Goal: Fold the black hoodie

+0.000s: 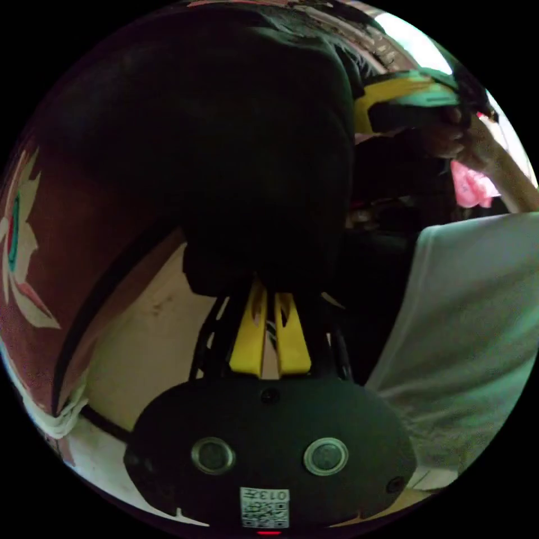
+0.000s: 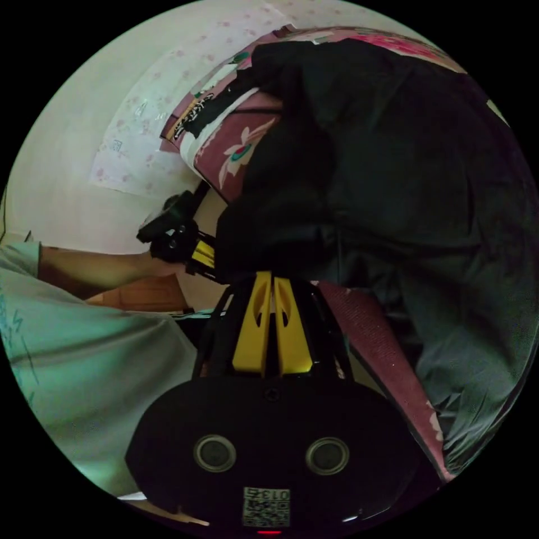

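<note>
black hoodie (image 1: 224,140): soft matte cloth, bunched, hanging over maroon floral bedspread (image 1: 33,281)
left gripper (image 1: 269,292): yellow jaws clenched on hoodie hem
right gripper (image 2: 272,278): yellow jaws clamped on hoodie edge

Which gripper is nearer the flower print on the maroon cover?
Left. The left gripper grips the black hoodie just below the flower print; the right gripper sits further along the hem.

pale wall (image 2: 73,112) | floral sheet (image 2: 146,112) pinned | maroon flowered bedcover (image 1: 50,269)
</note>
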A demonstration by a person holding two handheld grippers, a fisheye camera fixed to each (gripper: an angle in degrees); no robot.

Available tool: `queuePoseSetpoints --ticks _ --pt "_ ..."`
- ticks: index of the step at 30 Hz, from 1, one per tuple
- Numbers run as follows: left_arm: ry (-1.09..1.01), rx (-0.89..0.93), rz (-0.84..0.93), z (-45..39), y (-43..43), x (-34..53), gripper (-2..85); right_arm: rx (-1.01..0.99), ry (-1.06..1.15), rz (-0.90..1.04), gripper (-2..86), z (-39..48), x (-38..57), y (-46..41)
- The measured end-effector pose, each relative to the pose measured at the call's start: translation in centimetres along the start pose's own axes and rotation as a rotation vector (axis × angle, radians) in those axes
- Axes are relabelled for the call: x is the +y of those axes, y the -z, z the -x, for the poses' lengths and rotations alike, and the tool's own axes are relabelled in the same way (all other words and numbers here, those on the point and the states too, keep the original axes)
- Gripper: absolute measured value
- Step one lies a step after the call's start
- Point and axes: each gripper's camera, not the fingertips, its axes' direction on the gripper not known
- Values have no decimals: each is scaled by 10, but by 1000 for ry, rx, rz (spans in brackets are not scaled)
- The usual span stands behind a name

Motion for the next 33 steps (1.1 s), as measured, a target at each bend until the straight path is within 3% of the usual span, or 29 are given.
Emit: queuePoseSetpoints --ticks 8,13,15,17,18,19,20,21,24,26,29,33 --pt "-388 844 -205 39 179 64 6 -308 111 -124 0 -51 15 88" --pt "-525 1122 -443 80 286 29 14 -427 189 -203 2 -102 -5 139" --pt "-436 1195 -629 117 317 2 23 -476 97 -304 4 -144 -15 151" --pt "8 1225 -1001 190 337 -20 67 -594 -246 -531 10 -230 -15 150" --pt "142 1218 -1106 205 338 -18 89 -643 -361 -602 12 -253 -10 146" --pt "361 1180 -1339 227 340 -7 136 -772 -558 -732 15 -293 5 133" --pt "467 1130 -1446 240 348 -1 186 -851 -655 -829 18 -315 19 124" --pt "468 1118 -1434 244 354 -2 190 -863 -663 -861 20 -320 23 124" --pt "342 912 -1321 255 398 8 188 -729 -548 -829 42 -319 31 144" --pt "333 600 -1193 249 421 24 176 -440 -439 -715 86 -301 36 162" --pt "261 291 -935 215 415 14 193 -231 -315 -594 130 -275 25 162" --pt "64 126 -694 145 375 -34 224 53 -241 -519 136 -266 -5 160"
